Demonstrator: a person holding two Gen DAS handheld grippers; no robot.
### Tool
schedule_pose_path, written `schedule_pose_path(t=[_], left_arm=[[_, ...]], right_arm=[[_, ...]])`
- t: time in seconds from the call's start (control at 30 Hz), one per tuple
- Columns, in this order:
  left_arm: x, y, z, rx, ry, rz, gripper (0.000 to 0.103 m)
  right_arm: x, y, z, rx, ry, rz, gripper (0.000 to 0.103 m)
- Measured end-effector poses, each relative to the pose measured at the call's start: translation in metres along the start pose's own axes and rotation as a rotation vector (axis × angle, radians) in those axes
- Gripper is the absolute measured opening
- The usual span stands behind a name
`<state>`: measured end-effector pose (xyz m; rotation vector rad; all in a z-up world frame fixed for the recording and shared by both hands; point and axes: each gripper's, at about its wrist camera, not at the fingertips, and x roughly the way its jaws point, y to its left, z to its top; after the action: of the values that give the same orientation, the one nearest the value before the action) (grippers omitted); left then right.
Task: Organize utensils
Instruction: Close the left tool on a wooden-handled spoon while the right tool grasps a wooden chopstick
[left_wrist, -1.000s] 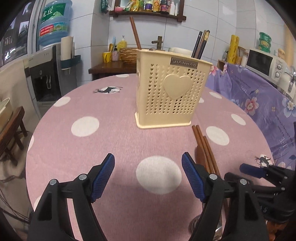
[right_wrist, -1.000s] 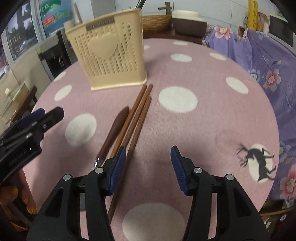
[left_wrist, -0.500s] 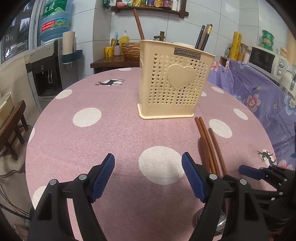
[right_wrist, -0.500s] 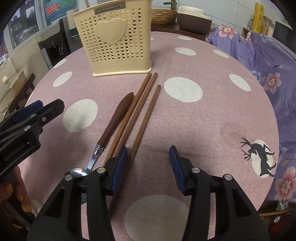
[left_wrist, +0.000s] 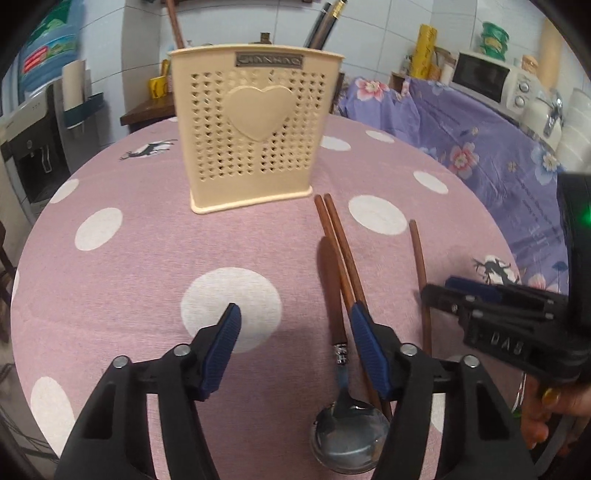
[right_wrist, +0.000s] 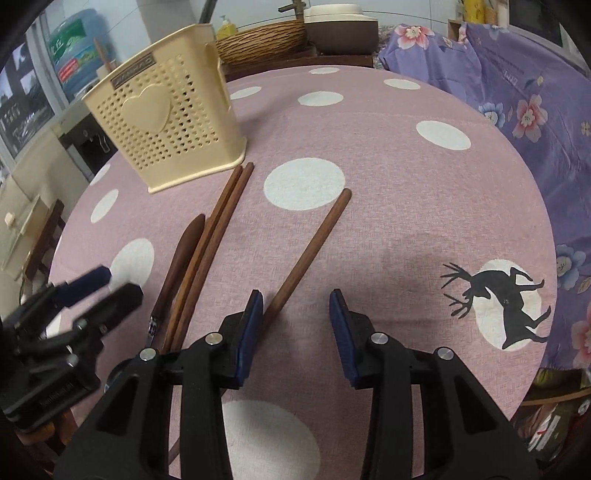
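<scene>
A cream perforated utensil holder (left_wrist: 255, 133) (right_wrist: 170, 122) stands upright on the pink dotted tablecloth, with utensils standing in it. In front of it lie a pair of brown chopsticks (left_wrist: 341, 254) (right_wrist: 218, 229), a wooden-handled metal spoon (left_wrist: 332, 291) (right_wrist: 181, 254) and a single chopstick (left_wrist: 419, 266) (right_wrist: 310, 251) apart to the right. My left gripper (left_wrist: 293, 317) is open, its right finger over the chopstick pair. My right gripper (right_wrist: 295, 299) is open, its left finger beside the single chopstick's near end; it also shows in the left wrist view (left_wrist: 454, 291).
The round table's front edge (left_wrist: 22, 369) is close. A purple flowered cloth (left_wrist: 480, 129) covers a counter at the right, with a microwave (left_wrist: 491, 81). A water dispenser (left_wrist: 29, 147) stands at the left. A woven basket (right_wrist: 262, 40) sits behind the table.
The single chopstick now lies apart from the pair, angled to the right. Both grippers have shifted, the left one toward the spoon and chopsticks. Both stay open.
</scene>
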<state>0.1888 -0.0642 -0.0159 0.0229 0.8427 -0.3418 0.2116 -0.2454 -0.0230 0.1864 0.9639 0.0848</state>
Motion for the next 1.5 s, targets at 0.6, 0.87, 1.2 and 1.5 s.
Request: schedule_pose_path(t=[0.6,0.87,1.2,1.5], left_arm=[[0.016,-0.018,-0.006,0.081,0.083,0.027,0.037],[0.018,0.001,0.000,0.090,0.084,0.037,0.015],[0.020,0.024,0.008,0.045,0.087,0.046,0.013],[0.023,0.024,0.015,0.031,0.075,0.059,0.046]], right_arm=[[0.003,-0.005,0.004,0.017,-0.013,0.020,0.038],[0.007,-0.005,0.010,0.023,-0.007,0.023,0.033],[0.031,0.006,0.037,-0.005,0.010,0.059,0.012],[0.043,0.024,0.050,-0.022,0.024,0.045,0.013]])
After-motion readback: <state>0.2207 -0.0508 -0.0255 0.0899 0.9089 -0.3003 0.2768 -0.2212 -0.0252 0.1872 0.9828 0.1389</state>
